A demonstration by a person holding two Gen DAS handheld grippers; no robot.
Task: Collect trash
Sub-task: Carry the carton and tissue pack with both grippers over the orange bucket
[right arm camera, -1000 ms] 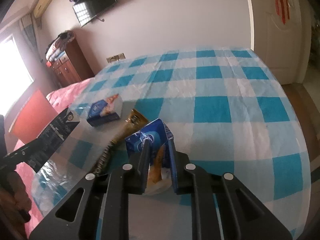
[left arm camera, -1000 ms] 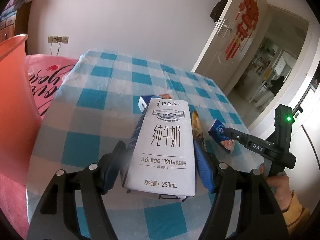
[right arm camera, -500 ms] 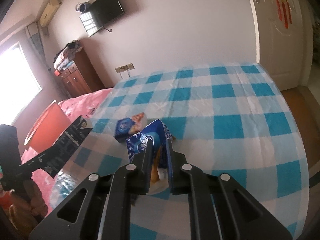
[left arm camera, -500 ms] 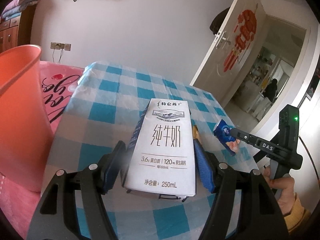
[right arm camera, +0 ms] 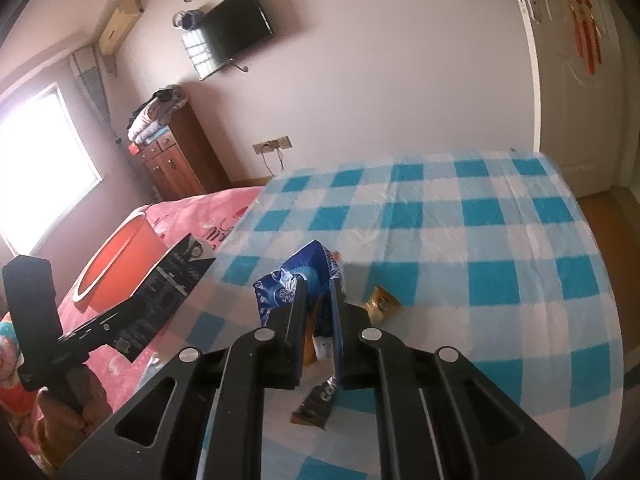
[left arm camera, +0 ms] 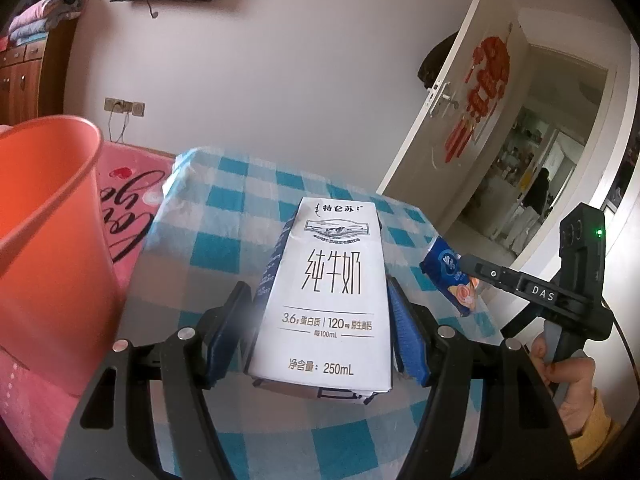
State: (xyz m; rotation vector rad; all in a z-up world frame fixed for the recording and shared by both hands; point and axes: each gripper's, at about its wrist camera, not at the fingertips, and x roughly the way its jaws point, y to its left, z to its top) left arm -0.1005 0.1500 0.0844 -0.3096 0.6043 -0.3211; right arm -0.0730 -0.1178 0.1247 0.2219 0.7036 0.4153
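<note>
A white 250 mL milk carton (left arm camera: pixel 328 296) is held off the table, with my left gripper (left arm camera: pixel 320 292) shut on it, blue pads (left arm camera: pixel 404 328) pressing its sides. My right gripper (right arm camera: pixel 318 284) is shut on a crumpled blue snack wrapper (right arm camera: pixel 288 284), lifted above the checked tablecloth (right arm camera: pixel 500 240). In the left wrist view the same wrapper (left arm camera: pixel 448 276) hangs from the right gripper (left arm camera: pixel 466 266) to the right of the carton. An orange bin (left arm camera: pixel 44 220) stands close on the left, its opening facing up. From the right wrist, the carton (right arm camera: pixel 172 284) shows dark beside the bin (right arm camera: pixel 116 264).
A gold-brown wrapper (right arm camera: pixel 384 302) lies on the cloth just beyond my right fingers, its lower end (right arm camera: pixel 316 404) showing beneath them. A pink bedspread (right arm camera: pixel 200 216) lies left of the table. A wooden cabinet (right arm camera: pixel 176 160) stands by the wall, a white door (left arm camera: pixel 452 120) ajar at right.
Both grippers have risen, each carrying its load. The blue wrapper has come up off the cloth. The orange bin now fills more of the left wrist view.
</note>
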